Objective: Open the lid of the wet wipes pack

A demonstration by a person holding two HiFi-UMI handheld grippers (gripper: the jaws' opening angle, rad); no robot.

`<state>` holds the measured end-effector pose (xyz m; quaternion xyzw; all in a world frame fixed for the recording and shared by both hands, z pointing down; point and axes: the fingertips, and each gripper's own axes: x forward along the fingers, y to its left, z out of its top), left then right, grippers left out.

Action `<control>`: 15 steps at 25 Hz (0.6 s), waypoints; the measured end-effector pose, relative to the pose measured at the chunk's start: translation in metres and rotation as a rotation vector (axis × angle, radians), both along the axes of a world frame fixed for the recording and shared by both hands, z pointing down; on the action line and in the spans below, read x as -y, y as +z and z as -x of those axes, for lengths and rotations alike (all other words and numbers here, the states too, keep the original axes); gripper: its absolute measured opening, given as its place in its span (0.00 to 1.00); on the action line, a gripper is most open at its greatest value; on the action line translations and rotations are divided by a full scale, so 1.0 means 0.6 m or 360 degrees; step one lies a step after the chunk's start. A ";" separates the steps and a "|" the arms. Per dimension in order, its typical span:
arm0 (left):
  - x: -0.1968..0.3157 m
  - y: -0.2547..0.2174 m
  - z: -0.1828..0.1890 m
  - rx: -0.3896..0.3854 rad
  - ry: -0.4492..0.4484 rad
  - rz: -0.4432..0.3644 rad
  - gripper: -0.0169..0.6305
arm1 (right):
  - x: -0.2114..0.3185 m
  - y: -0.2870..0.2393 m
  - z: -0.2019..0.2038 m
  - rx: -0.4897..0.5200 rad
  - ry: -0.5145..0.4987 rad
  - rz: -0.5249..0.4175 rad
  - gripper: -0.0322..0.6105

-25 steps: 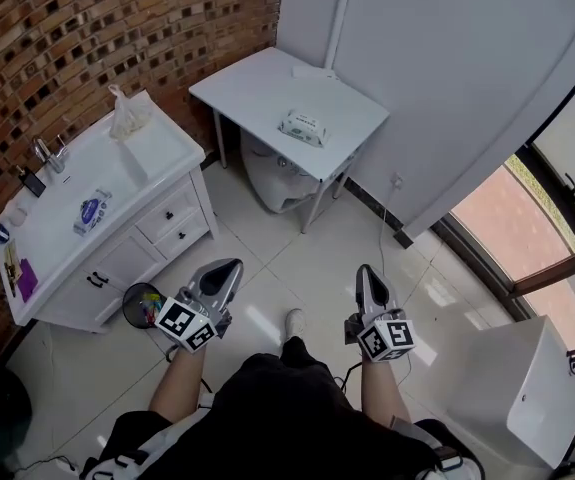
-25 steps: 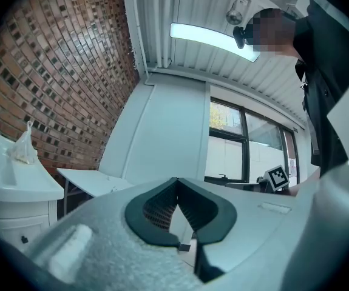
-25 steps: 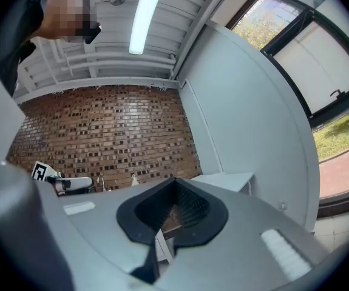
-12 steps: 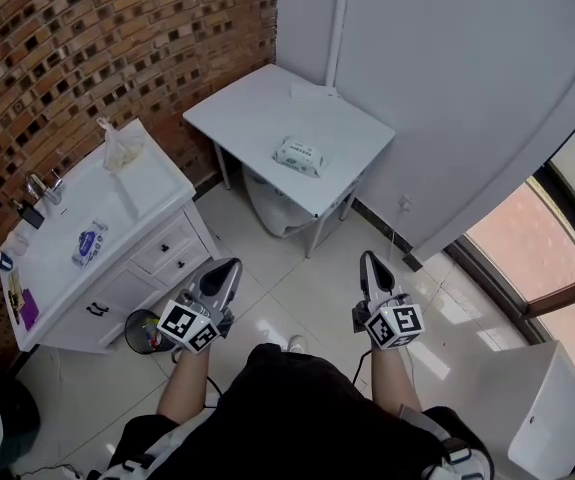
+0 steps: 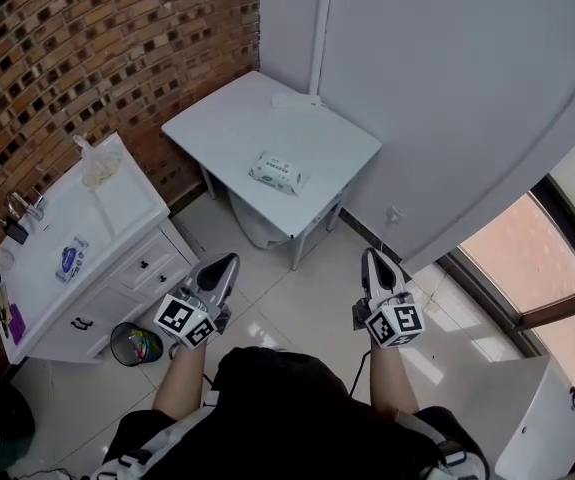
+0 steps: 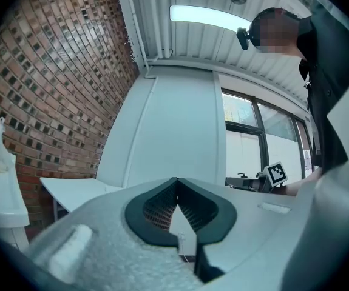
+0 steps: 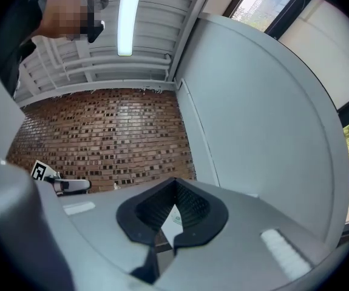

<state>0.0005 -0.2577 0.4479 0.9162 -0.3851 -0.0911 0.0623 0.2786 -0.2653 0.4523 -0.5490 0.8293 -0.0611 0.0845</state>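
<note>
Though nowhere near the counter (image 5: 217, 128), clenched all the same: left hand-held gripper (image 5: 228, 260) with jaws pressed together on nothing, right hand-held gripper (image 5: 371, 258) likewise, both held out roughly level above the tiled floor (image 5: 297, 288) on the near side of the counter, well apart from each other. Off the counter's near left, a small waste bin (image 5: 134, 343) on the floor, then a white sink cabinet (image 5: 117, 208) along the brick wall (image 5: 87, 48), with a blue packet (image 5: 70, 259) lying on its top. Under the counter, a pale rounded container (image 5: 255, 223), half hidden. On the counter itself, towards its near edge and roughly midway along, the wet wipes pack (image 5: 276, 172), lying flat, label up, lid apparently closed; hinge side of the lid too small to tell. Nothing else on the counter bar a thin white scrap (image 5: 297, 99) at its far corner, against the grey wall panel (image 5: 447, 88). Judged from its look: a light, soft, squashy pack in slick film, likely to skid across the smooth counter or lift bodily if pulled by the lid alone. Best pinned at one end, on the wrapper clear of the lid, with one hand-held gripper pressing down gently rather than crushing; lid then taken by its free lip with the other and peeled upward about its hinge. No hard squeeze needed, only a thin, precise bite on that lip.
</note>
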 end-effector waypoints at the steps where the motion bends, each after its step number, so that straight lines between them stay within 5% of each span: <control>1: 0.006 -0.002 -0.010 0.0012 0.0013 0.0014 0.03 | 0.002 0.002 -0.006 0.0010 0.0011 0.0007 0.06; 15: 0.146 0.056 -0.062 0.0009 0.0260 0.0051 0.03 | 0.080 0.040 -0.021 -0.0011 0.0103 0.0094 0.06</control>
